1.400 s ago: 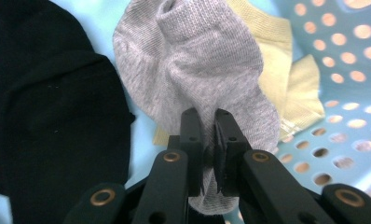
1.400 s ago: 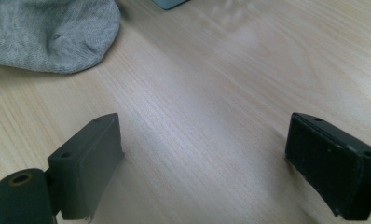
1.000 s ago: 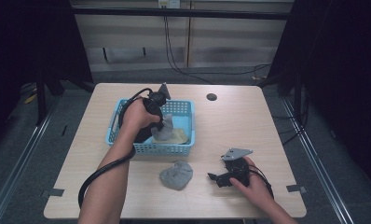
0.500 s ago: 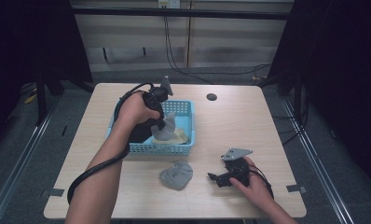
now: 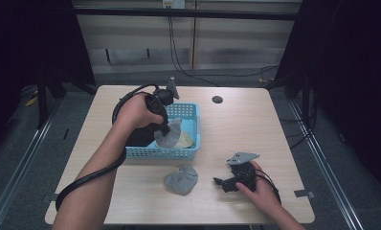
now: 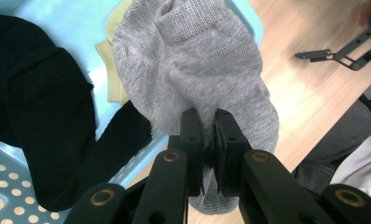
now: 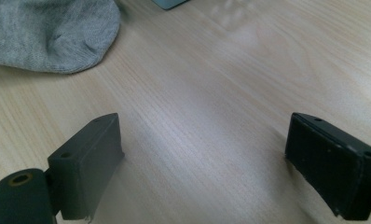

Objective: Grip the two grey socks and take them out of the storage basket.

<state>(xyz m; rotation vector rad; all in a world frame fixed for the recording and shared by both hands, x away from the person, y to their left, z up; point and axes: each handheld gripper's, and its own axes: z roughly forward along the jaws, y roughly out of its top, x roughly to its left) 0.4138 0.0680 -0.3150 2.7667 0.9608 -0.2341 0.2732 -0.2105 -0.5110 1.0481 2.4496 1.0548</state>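
Two grey socks: one lifted over the basket (image 5: 188,152), its mate (image 5: 181,179) on the table (image 5: 255,120).
My left gripper (image 6: 209,140) pinches the hanging sock (image 6: 193,70); I'd clear the rim, probably toward its mate. Right gripper (image 7: 202,163) rests spread, empty.

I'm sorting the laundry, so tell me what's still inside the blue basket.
Inside the blue basket lie a black garment and a pale yellow cloth. The left gripper holds a grey sock above it, hiding part of the basket floor.
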